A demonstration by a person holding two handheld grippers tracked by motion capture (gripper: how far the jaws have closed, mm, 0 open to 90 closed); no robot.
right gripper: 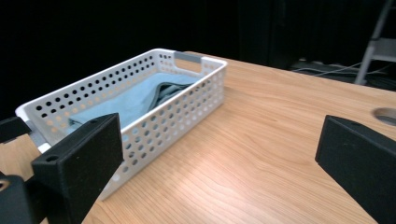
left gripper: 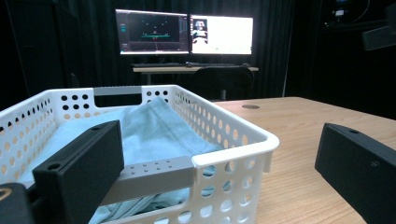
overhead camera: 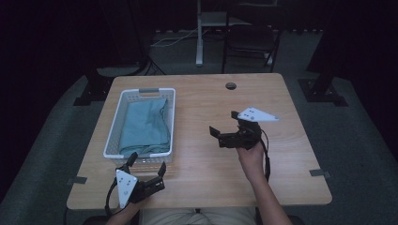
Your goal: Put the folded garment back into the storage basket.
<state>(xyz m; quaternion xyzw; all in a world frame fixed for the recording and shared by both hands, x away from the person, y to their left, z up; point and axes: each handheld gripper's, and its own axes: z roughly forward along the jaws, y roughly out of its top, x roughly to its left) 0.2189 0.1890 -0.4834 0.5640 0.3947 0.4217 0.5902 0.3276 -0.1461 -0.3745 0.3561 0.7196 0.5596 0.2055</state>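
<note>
A white perforated basket (overhead camera: 112,125) stands on the left half of the wooden table, with a folded teal cloth (overhead camera: 145,125) lying inside it. My left gripper (overhead camera: 148,165) is open just in front of the basket's near end, jaws wide apart and empty. In the left gripper view the basket's near rim (left gripper: 233,151) and the cloth (left gripper: 154,126) lie between the jaws. My right gripper (overhead camera: 224,125) is open over the table's middle right, aimed toward the basket. In the right gripper view the basket (right gripper: 187,105) with the cloth (right gripper: 126,100) sits beyond the left jaw.
The wooden table (overhead camera: 202,159) has a round cable hole (overhead camera: 230,86) near its far edge. A chair (overhead camera: 248,40) and a stand pole (overhead camera: 199,33) are on the floor behind. Two lit monitors (left gripper: 184,32) on a desk stand beyond the table in the left gripper view.
</note>
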